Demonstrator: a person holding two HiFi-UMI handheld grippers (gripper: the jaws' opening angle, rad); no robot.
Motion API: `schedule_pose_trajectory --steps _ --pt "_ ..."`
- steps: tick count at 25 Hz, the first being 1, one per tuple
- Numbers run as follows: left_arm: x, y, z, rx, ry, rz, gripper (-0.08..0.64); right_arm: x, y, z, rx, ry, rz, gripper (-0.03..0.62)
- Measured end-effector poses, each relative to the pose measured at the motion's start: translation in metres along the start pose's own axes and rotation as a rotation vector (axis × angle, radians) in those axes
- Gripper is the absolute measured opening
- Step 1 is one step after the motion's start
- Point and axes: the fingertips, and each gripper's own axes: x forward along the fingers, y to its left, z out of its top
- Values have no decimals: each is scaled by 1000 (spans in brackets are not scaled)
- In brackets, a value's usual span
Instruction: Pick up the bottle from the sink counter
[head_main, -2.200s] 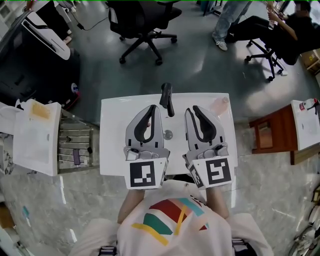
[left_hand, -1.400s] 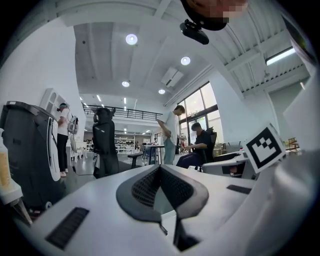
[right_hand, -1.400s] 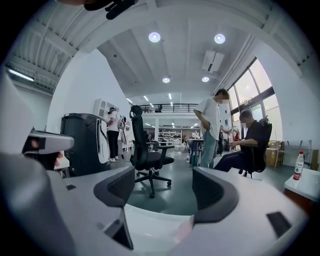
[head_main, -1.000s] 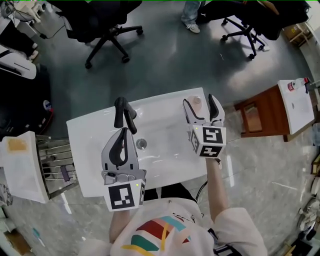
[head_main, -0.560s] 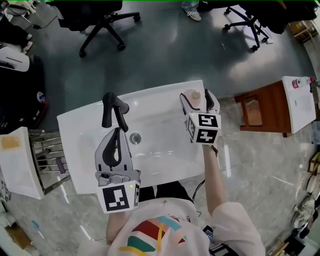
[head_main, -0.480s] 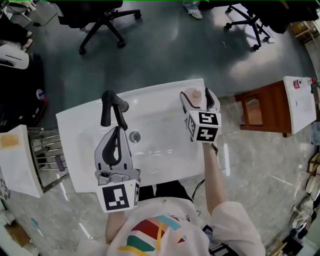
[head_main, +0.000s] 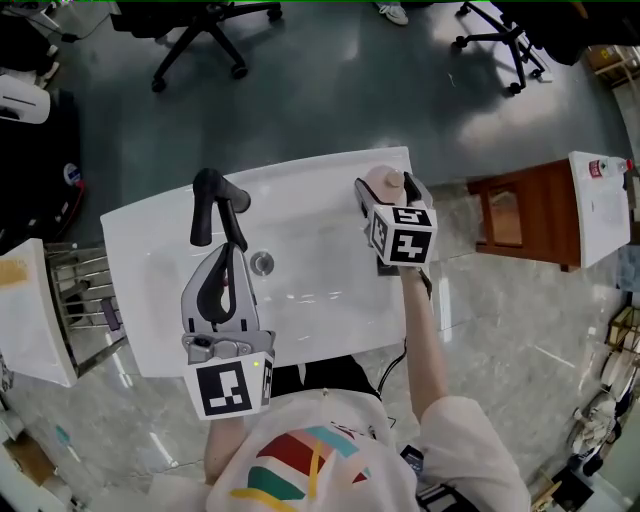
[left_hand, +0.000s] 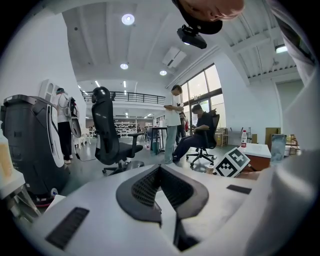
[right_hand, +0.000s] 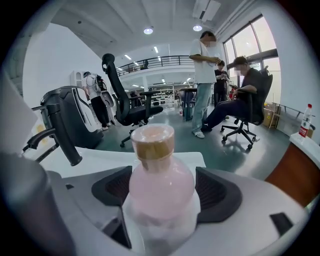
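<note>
A glossy white sink (head_main: 330, 300) is carrying a curved black tap (head_main: 210, 200) at its far edge. The left gripper (head_main: 222, 250) is hovering over the basin, ribbed pads clenched on nothing. The right gripper (head_main: 385, 190) is straddling, jaws released, a rounded pink bottle (right_hand: 160, 185) standing at the far right corner.

Pink bottle (head_main: 384, 182) (tan cap) stands upright on sink counter (head_main: 140, 345).

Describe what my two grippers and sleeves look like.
The left gripper and right gripper are pale grey plastic, with curved jaws lined with black ribbed pads. Each carries a white cube printed with black square markers. The person wears a white short-sleeved T-shirt with multicoloured stripes.
</note>
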Motion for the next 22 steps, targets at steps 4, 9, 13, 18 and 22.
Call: schedule_pose_trajectory --steps 4,9,13,18,22 --pt "-1 -1 -2 -16 4 6 18 6 0 -8 9 34 8 383" --pt "-2 2 -5 -18 11 15 18 9 1 -9 17 39 8 383" --pt "-4 3 -8 -16 18 19 18 10 1 -10 7 43 5 383" --pt "-6 4 -8 -13 19 10 18 12 0 -11 -15 52 -23 383" --pt "-8 5 -8 -11 18 11 18 13 0 -12 -22 58 -44 383"
